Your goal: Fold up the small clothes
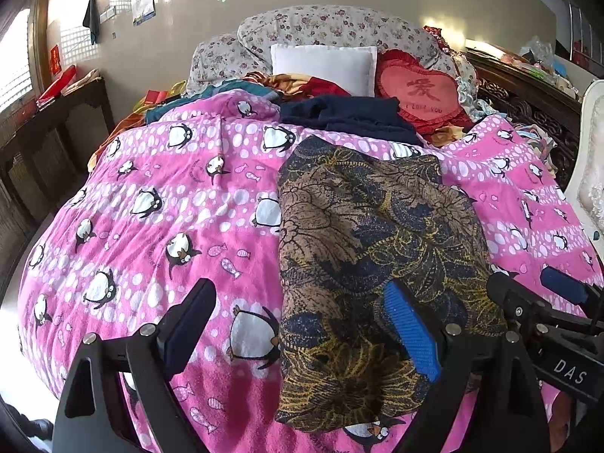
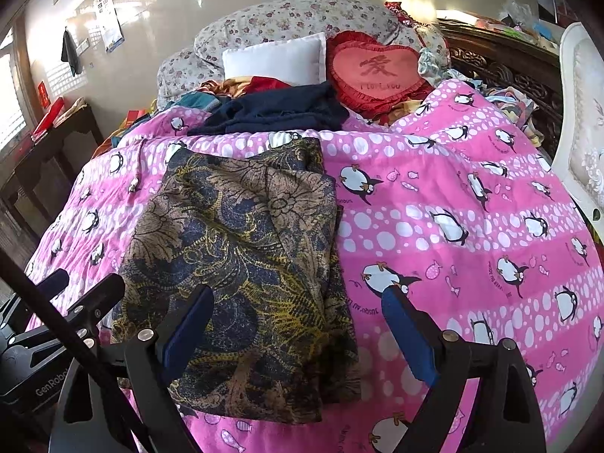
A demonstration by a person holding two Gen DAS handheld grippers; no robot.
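The left tongs [image 1: 302,334] are spread wide, gripping nothing, one dark pad over the pink blanket and the blue pad [image 1: 411,334] over the near part of the patterned garment [image 1: 377,249]. The right tongs [image 2: 298,334] are likewise spread wide and hold nothing; their left finger hangs over the garment [image 2: 241,264] and their right finger over the penguin-print blanket [image 2: 472,226]. In the left wrist view the right tongs show at the right edge [image 1: 528,290]; in the right wrist view the left tongs show at the lower left [image 2: 85,287]. Whether any finger touches the cloth cannot be told.

The garment, dark blue with brown and yellow flower tracery, lies folded into a long panel on the bed, running away from the tongs, with layered edges along its right side. Under it the pink blanket [image 1: 158,226] covers the bed.

Beyond the garment's far end lies a crumpled navy cloth [image 2: 275,111]. Behind that are a white pillow [image 2: 275,60] and, just beside it to the right, a red heart-shaped cushion [image 2: 377,71]. A floral quilt [image 2: 294,19] is heaped against the wall. A dark wooden desk [image 1: 49,128] stands at the left, a carved dark headboard [image 2: 502,71] at the right.
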